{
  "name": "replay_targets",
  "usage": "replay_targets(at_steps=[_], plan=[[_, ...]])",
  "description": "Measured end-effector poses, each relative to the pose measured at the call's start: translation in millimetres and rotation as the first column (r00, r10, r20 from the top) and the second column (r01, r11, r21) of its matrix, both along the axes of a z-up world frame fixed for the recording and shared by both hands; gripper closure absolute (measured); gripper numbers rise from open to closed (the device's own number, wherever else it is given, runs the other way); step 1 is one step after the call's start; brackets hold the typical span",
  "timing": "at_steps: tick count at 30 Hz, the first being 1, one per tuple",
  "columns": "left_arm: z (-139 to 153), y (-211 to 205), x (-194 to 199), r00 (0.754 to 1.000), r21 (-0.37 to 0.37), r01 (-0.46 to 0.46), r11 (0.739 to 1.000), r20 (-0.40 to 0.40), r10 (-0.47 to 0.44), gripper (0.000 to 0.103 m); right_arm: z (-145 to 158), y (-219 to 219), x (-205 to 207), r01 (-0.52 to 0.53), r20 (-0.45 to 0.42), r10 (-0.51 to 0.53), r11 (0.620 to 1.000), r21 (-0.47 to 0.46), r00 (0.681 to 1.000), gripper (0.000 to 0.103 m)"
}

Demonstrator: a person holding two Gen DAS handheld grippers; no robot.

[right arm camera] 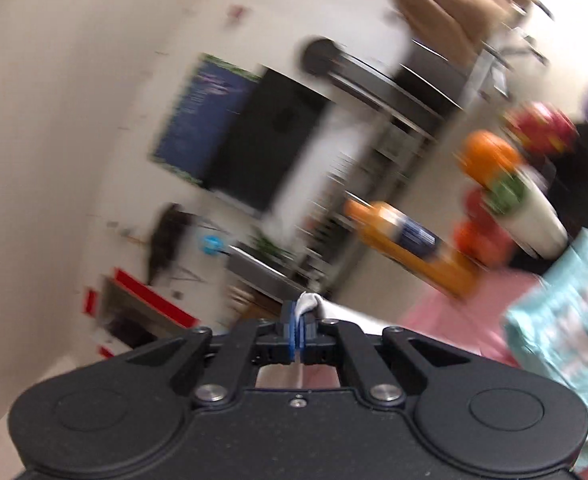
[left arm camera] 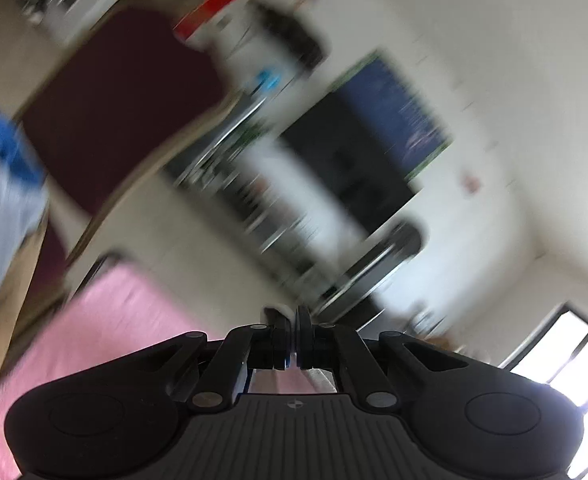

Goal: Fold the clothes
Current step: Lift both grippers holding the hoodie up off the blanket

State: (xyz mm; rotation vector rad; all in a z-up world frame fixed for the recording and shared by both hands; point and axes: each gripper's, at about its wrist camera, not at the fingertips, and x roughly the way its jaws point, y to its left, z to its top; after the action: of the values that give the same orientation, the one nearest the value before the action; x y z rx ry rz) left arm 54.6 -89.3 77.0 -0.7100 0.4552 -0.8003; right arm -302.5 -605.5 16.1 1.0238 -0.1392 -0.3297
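Your right tool [right arm camera: 298, 326] is clamped on a bunched edge of white cloth [right arm camera: 308, 303], which trails off to its right and down toward the pink surface [right arm camera: 434, 312]. Your left tool [left arm camera: 292, 340] has its fingers pressed together — a pale strip shows beneath them, but you cannot tell whether it is gripped. Both views are tilted and blurred, so the garment's long axis is not readable — the right tool is plainly the one holding it.
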Motion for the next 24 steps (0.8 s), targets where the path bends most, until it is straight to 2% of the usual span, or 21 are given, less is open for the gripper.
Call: replay_targets(at_steps=[1,3,5,7,10,12,14,20,24], plan=[[16.5,12.1,-14.4,0.999,-0.032,0.001,0.999,0.046,0.001,0.103,16.3,8.0,-6.8,-0.009,0.022,0.01,1.0,-0.027,1.0,0.101],[45.8,34.6,-45.4,0.989,-0.092,0.0,0.996,0.147,0.014,0.102,48.1,34.4,-26.6,0.005,0.094,0.008,0.99,-0.138,0.996,0.101],[68.0,52.1,-74.6,0.966,-0.119,-0.04,0.992,0.251,0.069,0.102,77.0,61.7,-47.5,0.037,0.169,0.008,0.965,-0.259,0.986,0.101],[85.1,62.0,-90.2,0.949,-0.14,-0.062,0.988,0.299,0.102,0.102,79.6,61.0,-35.6,0.03,0.146,0.009,0.964,-0.266,0.989,0.101],[97.7,67.8,-91.5,0.948,-0.143,-0.053,0.988,0.305,0.095,0.102,77.8,53.7,-9.9,0.012,0.091,0.011,0.968,-0.252,0.996,0.101],[101.6,62.4,-85.9,0.949,-0.113,-0.067,0.991,0.3,0.098,0.102,76.6,48.8,7.2,0.0,0.054,0.013,0.97,-0.242,0.998,0.101],[99.0,47.4,-71.6,0.957,-0.052,-0.081,0.995,0.275,0.092,0.102,75.4,43.9,24.3,-0.011,0.017,0.016,0.973,-0.232,1.0,0.101],[80.4,-19.7,26.8,0.981,0.141,-0.134,0.981,0.16,0.111,0.102,71.7,29.2,75.6,-0.043,-0.093,0.025,0.979,-0.199,0.995,0.101],[68.1,-64.4,92.4,0.987,0.27,-0.153,0.95,0.084,0.135,0.102,63.2,1.2,144.4,-0.035,-0.2,0.002,0.986,-0.162,0.98,0.101]])
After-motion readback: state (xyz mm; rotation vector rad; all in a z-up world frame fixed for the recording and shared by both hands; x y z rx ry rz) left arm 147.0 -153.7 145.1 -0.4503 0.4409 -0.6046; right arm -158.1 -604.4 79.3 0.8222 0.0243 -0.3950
